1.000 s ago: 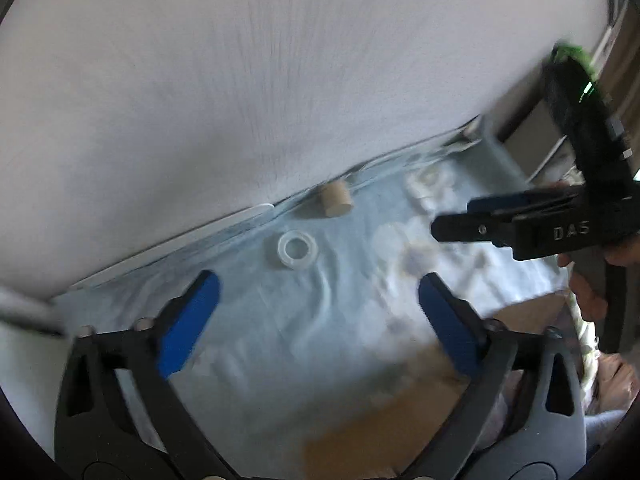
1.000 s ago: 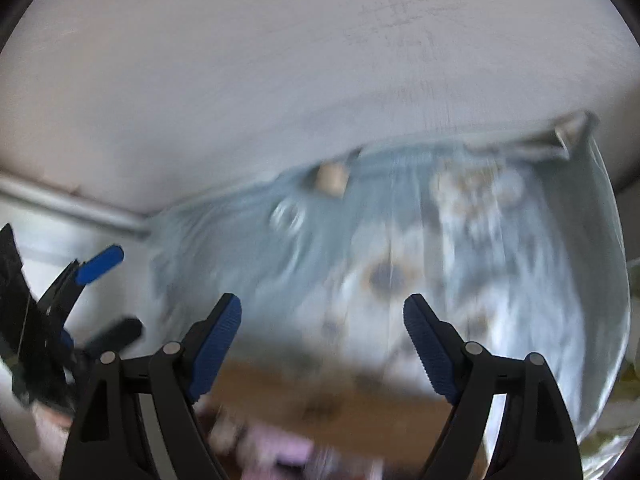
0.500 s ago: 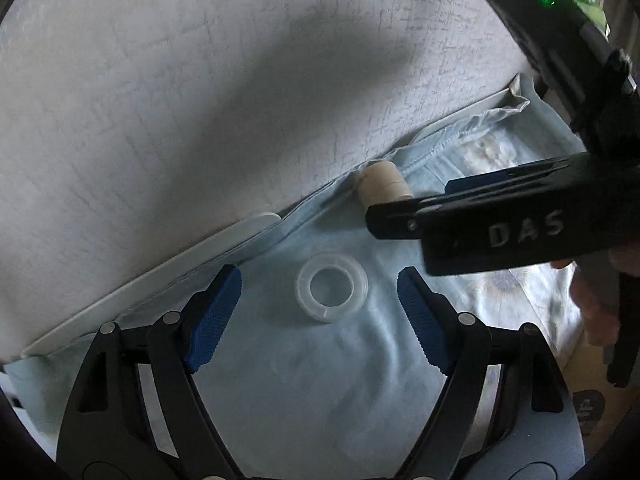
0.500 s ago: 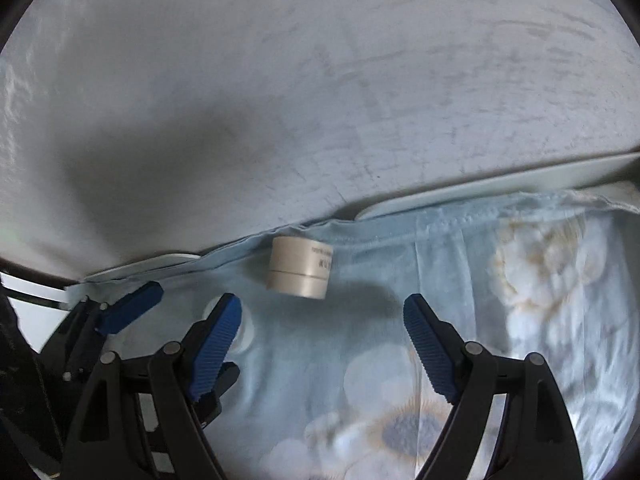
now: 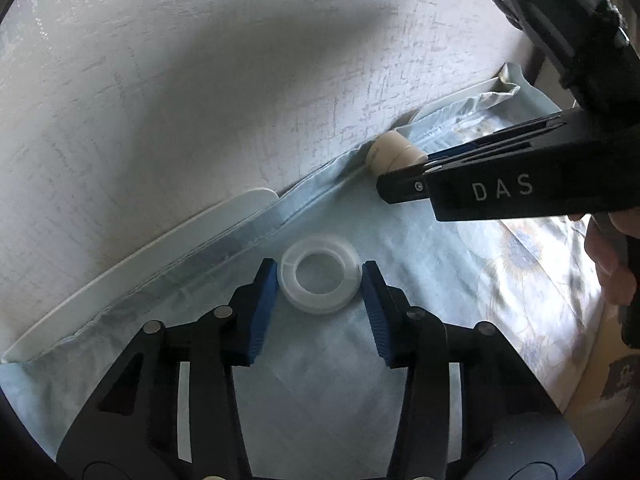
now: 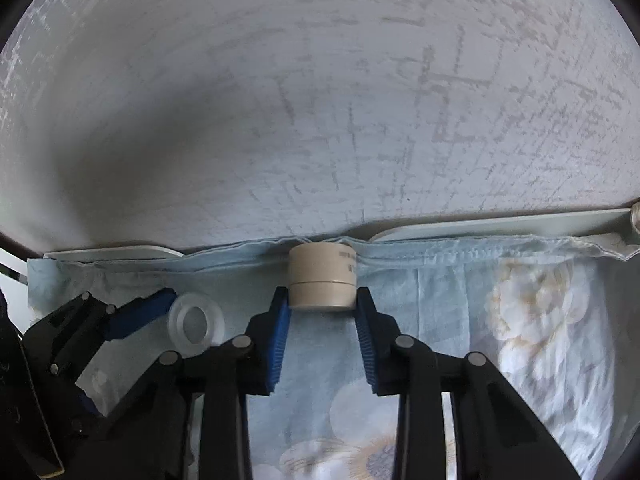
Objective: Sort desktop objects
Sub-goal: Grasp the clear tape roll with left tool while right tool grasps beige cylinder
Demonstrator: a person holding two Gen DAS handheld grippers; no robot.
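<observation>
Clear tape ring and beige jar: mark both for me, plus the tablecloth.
Clear tape ring [image 5: 319, 279], left wrist view, on its near rim band between the tongs.
Beige jar [image 6: 322, 280], right wrist view, middle of its side wall.
Tablecloth [image 6: 448, 308], right wrist view, bare blue patch right of the jar.

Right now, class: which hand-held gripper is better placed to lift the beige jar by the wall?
The right hand-held gripper: its blue pads have just closed on the beige jar. The left hand-held gripper sits around the clear tape ring.
</observation>
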